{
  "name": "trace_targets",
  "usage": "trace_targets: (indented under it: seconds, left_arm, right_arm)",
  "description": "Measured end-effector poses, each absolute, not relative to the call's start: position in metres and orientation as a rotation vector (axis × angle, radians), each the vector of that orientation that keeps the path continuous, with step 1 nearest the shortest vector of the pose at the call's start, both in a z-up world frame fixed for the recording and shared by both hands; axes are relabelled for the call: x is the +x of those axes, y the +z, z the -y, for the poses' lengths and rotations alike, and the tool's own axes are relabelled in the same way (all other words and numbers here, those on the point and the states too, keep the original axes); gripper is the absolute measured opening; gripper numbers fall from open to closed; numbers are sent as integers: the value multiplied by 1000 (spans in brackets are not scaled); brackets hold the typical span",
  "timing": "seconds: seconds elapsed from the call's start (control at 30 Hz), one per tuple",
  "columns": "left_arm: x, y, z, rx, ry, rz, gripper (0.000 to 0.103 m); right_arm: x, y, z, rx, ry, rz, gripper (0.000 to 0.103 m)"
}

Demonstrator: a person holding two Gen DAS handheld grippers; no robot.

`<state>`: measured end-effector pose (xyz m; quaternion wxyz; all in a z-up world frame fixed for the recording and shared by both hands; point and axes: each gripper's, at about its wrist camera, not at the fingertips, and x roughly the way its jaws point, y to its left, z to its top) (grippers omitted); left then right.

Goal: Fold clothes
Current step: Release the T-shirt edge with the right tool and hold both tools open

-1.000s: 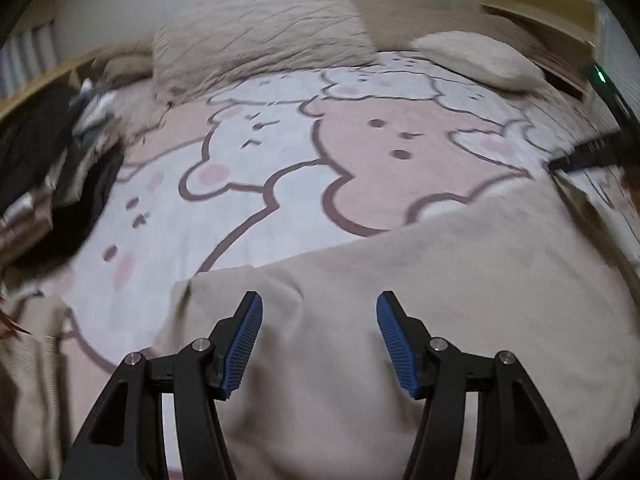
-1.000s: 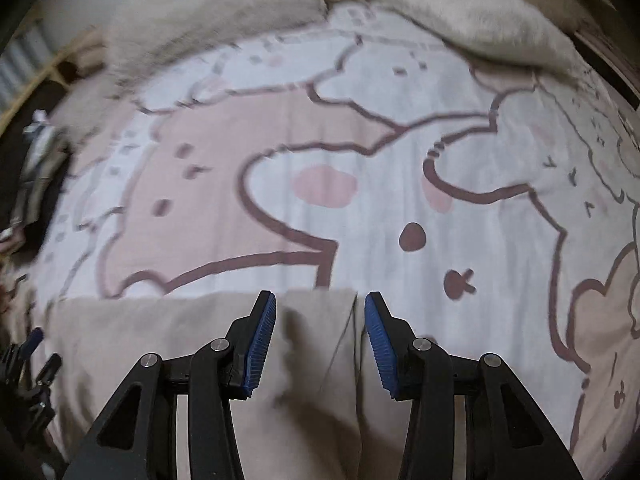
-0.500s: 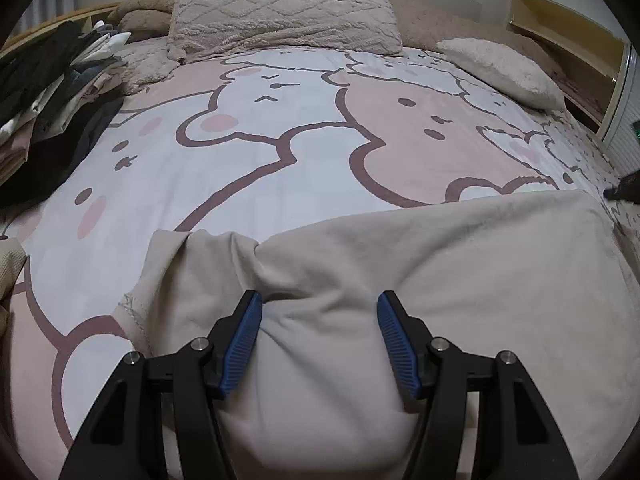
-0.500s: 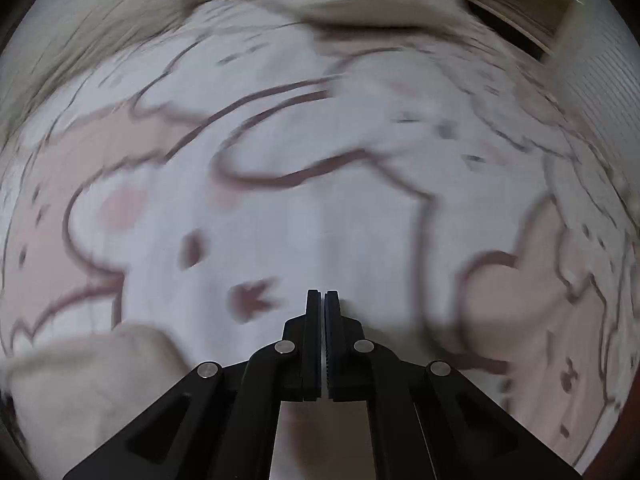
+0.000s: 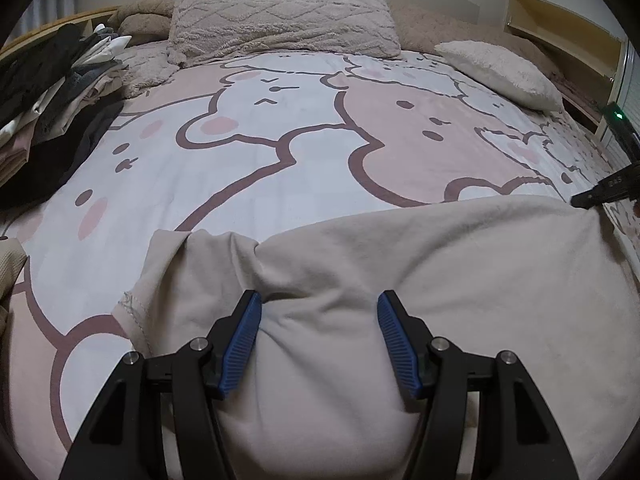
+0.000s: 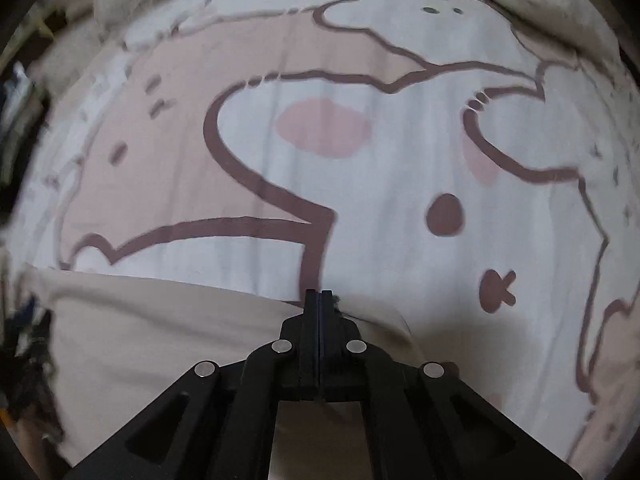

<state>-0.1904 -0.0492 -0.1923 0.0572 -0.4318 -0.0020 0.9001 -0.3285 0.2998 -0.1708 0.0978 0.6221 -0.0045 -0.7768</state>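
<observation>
A beige garment [image 5: 440, 272] lies spread across the near part of the bed, with a sleeve and stitched hem at its left end [image 5: 160, 272]. My left gripper [image 5: 320, 336] is open, its blue pads straddling a raised bunch of the beige cloth near the sleeve. My right gripper [image 6: 320, 300] is shut at the garment's far edge [image 6: 160, 320], seemingly pinching the cloth; its black tip also shows at the right of the left wrist view [image 5: 600, 196], touching the garment's right corner.
The bedspread [image 5: 280, 128] has a pink and white bear print. A pile of dark and light clothes [image 5: 52, 92] sits at the far left. A large textured pillow [image 5: 280, 16] and a small cushion [image 5: 496, 72] lie at the head. A wooden shelf [image 5: 560, 28] is far right.
My right gripper went from open over the garment's edge to shut, swinging about. My left gripper stayed open and moved nearer to the bunched cloth by the sleeve.
</observation>
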Motion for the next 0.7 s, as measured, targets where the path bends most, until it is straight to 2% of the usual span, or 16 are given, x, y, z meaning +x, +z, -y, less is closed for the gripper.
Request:
trace_targets:
  seconds: [0.03,0.13,0.17,0.27,0.3,0.4,0.43,0.47,0.5,0.53,0.7]
  left_arm:
    - [-191,-192,49,-1310,2728,7,60]
    - [-191,-192,49,-1314,2729,-2,61]
    - [-192,-190,48,-1318,2732,-15,61]
    - [-192,-181,42,-1338,2743,-72,61]
    - [-191,-176,40,-1334,2745,-84,61]
    - [-181,-151,28,-1274,2742,-90,61]
    - [-176,-141,21,-1250,2734,-95,61]
    - [-168,-130,11,-1221,2716,-103,61]
    - [-159,-121,1,-1194,2698,-113,61]
    - [-151,-115,-10,-1170,2680,-125,61]
    - [-100,-110,-81,-1086,2525,-175,61]
  right_arm:
    - [-327,-168,-310,1854,-2353,-32,0]
    - [-321,-161,-338,1898,-2580,-358,0]
    - [-320,-159,-351,1896,-2605,-343,0]
    - [-306,-148,-391,1834,-2544,120,0]
    - [-298,-144,-401,1796,-2528,214,0]
    - [-262,-134,-411,1682,-2508,323,6]
    - [-251,-132,-413,1656,-2494,358,15]
    - [-239,-130,-415,1630,-2480,392,45]
    - [-227,-130,-418,1612,-2467,433,66]
    - [-212,-129,-424,1586,-2462,478,82]
    - [-157,-144,-437,1605,-2290,679,82]
